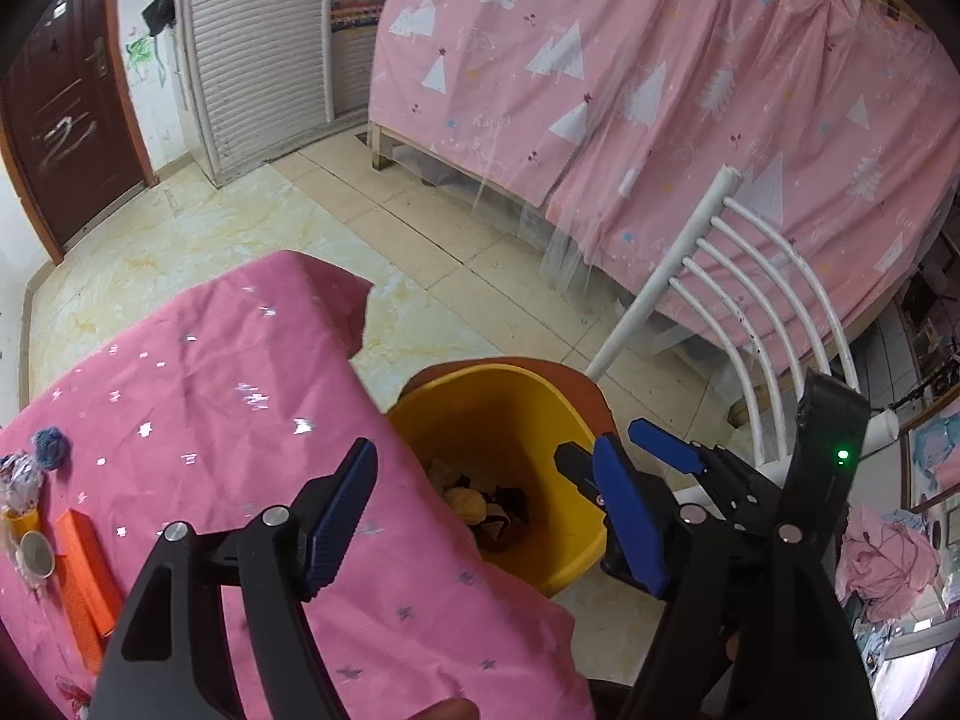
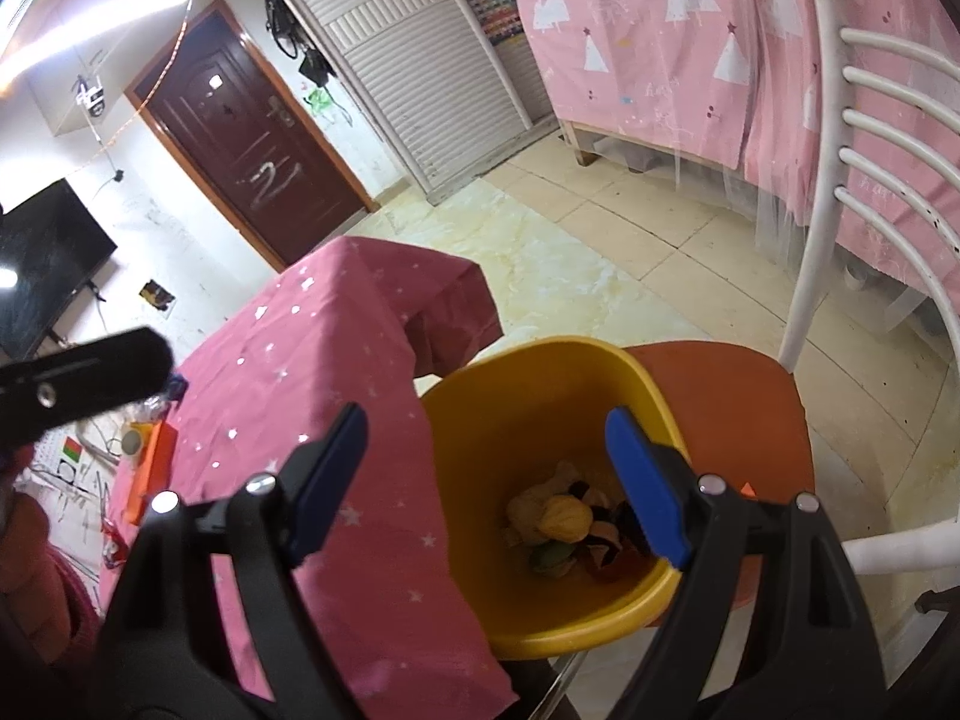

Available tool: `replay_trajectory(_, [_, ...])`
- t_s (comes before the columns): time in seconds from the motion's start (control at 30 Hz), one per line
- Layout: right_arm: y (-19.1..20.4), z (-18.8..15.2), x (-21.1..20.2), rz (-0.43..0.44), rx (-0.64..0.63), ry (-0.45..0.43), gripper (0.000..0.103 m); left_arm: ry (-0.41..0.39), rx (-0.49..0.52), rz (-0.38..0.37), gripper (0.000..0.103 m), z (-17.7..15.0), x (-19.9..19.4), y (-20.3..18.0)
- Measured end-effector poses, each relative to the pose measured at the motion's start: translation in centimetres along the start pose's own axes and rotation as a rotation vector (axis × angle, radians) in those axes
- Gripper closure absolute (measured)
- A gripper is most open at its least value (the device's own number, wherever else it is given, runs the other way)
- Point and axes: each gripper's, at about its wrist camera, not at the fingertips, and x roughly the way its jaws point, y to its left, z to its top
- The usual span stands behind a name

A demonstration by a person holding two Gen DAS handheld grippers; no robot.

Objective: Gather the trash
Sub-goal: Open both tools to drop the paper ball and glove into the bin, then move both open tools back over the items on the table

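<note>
**Bin on chair, both claws spread above it**

Bin [image 2: 540, 420], yellow, stands on the orange chair seat [image 2: 738, 396], just beside the table's corner. Trash [image 2: 570, 525] lies in a small heap at the bottom of the bin: a pale rounded husk, a green scrap, dark and orange bits of peel or leaf.

Right claw [image 2: 498, 474] hangs over the bin with its blue fingers [image 2: 645, 480] spread wide and nothing between them; one finger is over the bin's inside, the other over the table edge next to the bin. Left claw [image 1: 486, 510] is likewise spread and empty, one finger over the table, the other over the bin's far rim. In the left wrist view the right claw [image 1: 636, 450] shows beyond the bin's rim, blue pads apart.

Table [image 1: 198, 372], draped in a pink star-print cloth, touches or nearly touches the bin's side. On the table, well apart from the bin, lie an orange box [image 1: 84, 576], a small tape roll [image 1: 35, 552] and a blue knitted bit [image 1: 53, 447]. Behind the bin rises the chair's white barred back [image 2: 864, 180], and beyond that a bed with a pink curtain [image 1: 660, 90].
</note>
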Motion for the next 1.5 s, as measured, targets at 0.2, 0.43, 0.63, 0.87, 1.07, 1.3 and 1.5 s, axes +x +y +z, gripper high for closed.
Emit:
replay_trajectory(0.2, [3.0,0.5,0.6,0.016,-0.039,0.005,0.024,-0.046,-0.053,0.027,0.036,-0.5,-3.0,3.7])
replay_trajectory(0.43, [9.3,1.0,2.1,0.063,-0.152,0.029,0.024,-0.087,-0.131,0.077,0.036,-1.5,-5.9,9.4])
replay_trajectory(0.63, [14.1,0.5,3.7,0.089,-0.23,0.063,0.024,-0.124,-0.184,0.158,0.035,-2.7,-8.1,14.7])
replay_trajectory(0.87, [20.0,-1.0,5.6,0.113,-0.329,0.112,0.024,-0.146,-0.271,0.235,0.035,-4.2,-10.0,21.6])
replay_trajectory(1.07, [24.3,-2.4,7.1,0.123,-0.398,0.155,0.024,-0.151,-0.332,0.304,0.034,-5.7,-11.5,27.5])
replay_trajectory(1.3, [28.0,-4.0,8.4,0.125,-0.469,0.195,0.024,-0.121,-0.353,0.342,0.034,-8.1,-11.3,32.3])
replay_trajectory(1.5, [30.3,-5.0,9.2,0.122,-0.514,0.224,0.024,-0.07,-0.355,0.314,0.034,-10.3,-9.8,35.0])
